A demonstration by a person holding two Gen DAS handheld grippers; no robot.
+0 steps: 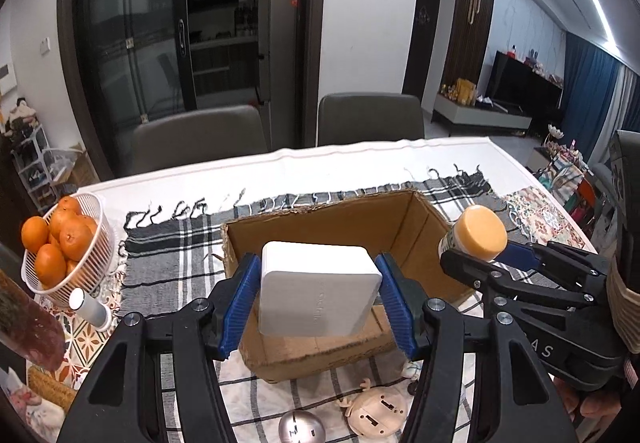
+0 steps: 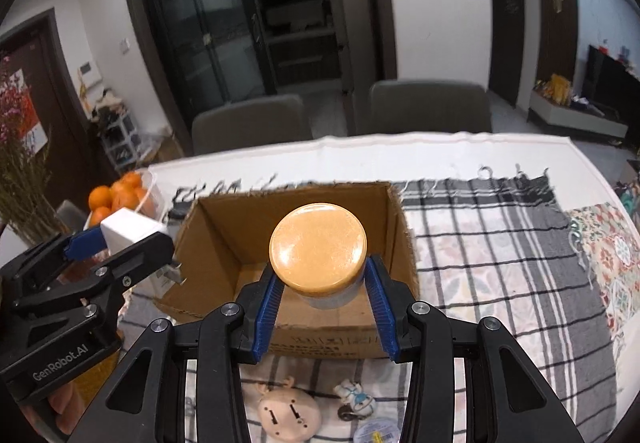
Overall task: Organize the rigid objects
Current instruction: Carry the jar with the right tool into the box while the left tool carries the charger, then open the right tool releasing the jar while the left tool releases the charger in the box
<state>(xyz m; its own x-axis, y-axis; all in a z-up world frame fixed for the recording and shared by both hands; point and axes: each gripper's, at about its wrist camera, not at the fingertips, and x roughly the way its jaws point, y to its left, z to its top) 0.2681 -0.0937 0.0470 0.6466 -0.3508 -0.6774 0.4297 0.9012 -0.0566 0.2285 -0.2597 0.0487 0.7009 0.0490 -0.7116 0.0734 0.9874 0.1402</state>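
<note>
Left wrist view: left gripper (image 1: 318,289) clamps a white box (image 1: 318,289) over the cardboard box (image 1: 340,219); right gripper (image 2: 325,289) grips a jar (image 2: 318,247) above it.

A home: dining table (image 1: 328,163), chairs (image 1: 200,137), television (image 1: 524,85).

left tongs (image 1: 318,289) clamped, level, pointing forward | right tongs (image 2: 325,289) clamped; held just beside left

White box (image 1: 318,291), orange-lidded jar (image 2: 318,248) (plaid cloth (image 2: 480,243))
</note>
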